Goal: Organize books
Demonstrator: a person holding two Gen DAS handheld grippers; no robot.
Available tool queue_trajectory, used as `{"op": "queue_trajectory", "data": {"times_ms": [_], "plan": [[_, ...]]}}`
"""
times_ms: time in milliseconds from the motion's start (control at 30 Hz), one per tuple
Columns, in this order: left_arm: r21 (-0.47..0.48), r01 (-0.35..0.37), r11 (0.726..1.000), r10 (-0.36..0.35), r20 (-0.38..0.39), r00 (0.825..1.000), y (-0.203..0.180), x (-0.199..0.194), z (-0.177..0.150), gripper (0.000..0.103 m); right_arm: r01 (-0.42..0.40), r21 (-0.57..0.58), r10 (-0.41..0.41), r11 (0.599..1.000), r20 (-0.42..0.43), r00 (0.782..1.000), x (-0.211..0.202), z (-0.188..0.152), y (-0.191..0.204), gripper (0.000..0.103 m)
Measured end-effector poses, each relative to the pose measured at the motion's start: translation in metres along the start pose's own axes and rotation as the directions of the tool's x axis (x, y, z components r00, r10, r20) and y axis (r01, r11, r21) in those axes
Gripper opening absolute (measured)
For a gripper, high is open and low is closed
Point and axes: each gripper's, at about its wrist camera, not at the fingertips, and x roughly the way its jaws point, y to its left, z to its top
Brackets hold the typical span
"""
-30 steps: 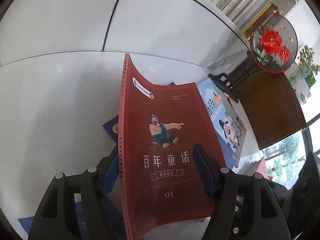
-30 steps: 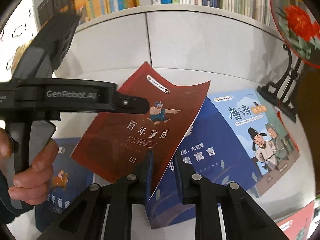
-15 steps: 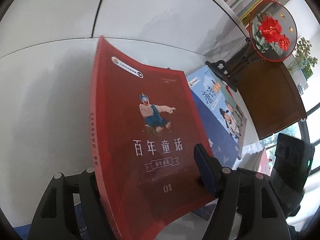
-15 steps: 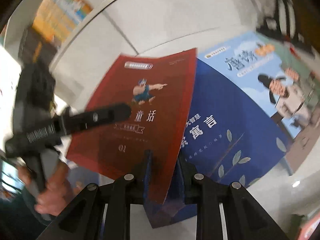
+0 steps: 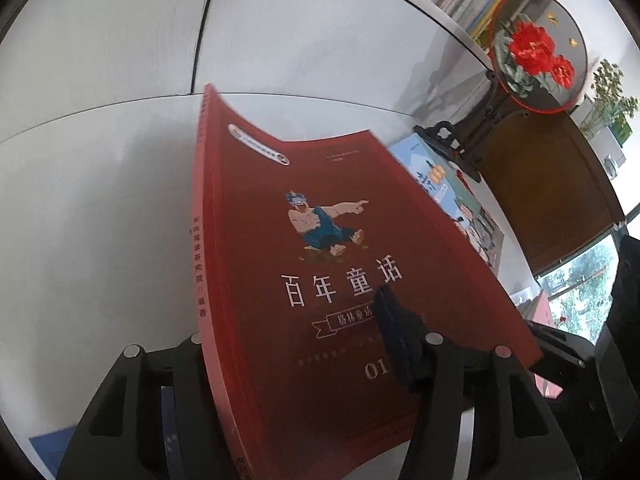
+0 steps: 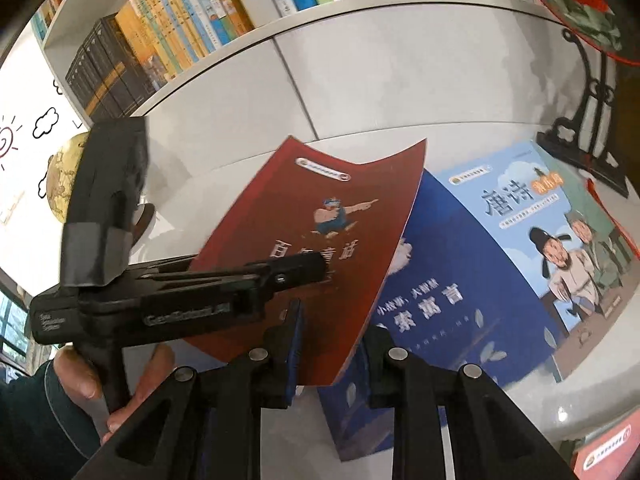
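Gripping red book (image 5: 320, 264): left hand-held gripper (image 5: 304, 344) jaws just closing on it; right hand-held gripper (image 6: 328, 344) pinching its lower edge. Blue book (image 6: 448, 280) lying at 3 o'clock on tabletop (image 6: 400, 80).

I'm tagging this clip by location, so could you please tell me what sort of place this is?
Probably a reading room or study: packed shelves of books line the wall, a globe stands beside them, and children's titles such as the red book lie on a white counter.
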Motion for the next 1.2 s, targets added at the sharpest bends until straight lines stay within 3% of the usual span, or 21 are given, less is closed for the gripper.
{"op": "queue_trajectory", "data": {"times_ms": [200,433,733,967,1200], "plan": [[0.035,0.016,0.999,-0.017,0.034,0.999,-0.022,-0.019,-0.004,0.054,0.094,-0.107,-0.088,0.99,0.062,0.994,-0.024,0.003,0.014,0.023],[0.069,0.017,0.997,-0.023,0.087,0.996,-0.052,-0.061,-0.002,0.054,0.097,-0.123,-0.08,0.988,0.133,0.988,-0.073,0.009,0.026,0.023],[0.117,0.047,0.992,-0.063,0.139,0.988,-0.116,-0.104,-0.021,0.055,0.163,-0.158,-0.129,0.974,0.204,0.97,-0.158,-0.013,0.024,0.023],[0.09,0.12,0.989,-0.133,0.154,0.979,-0.185,-0.103,-0.06,0.055,0.237,-0.181,-0.203,0.955,0.186,0.961,-0.224,-0.05,-0.008,0.023],[0.039,0.178,0.983,-0.182,0.124,0.975,-0.247,-0.07,-0.096,0.055,0.285,-0.208,-0.261,0.936,0.132,0.956,-0.263,-0.089,-0.057,0.023]]}}
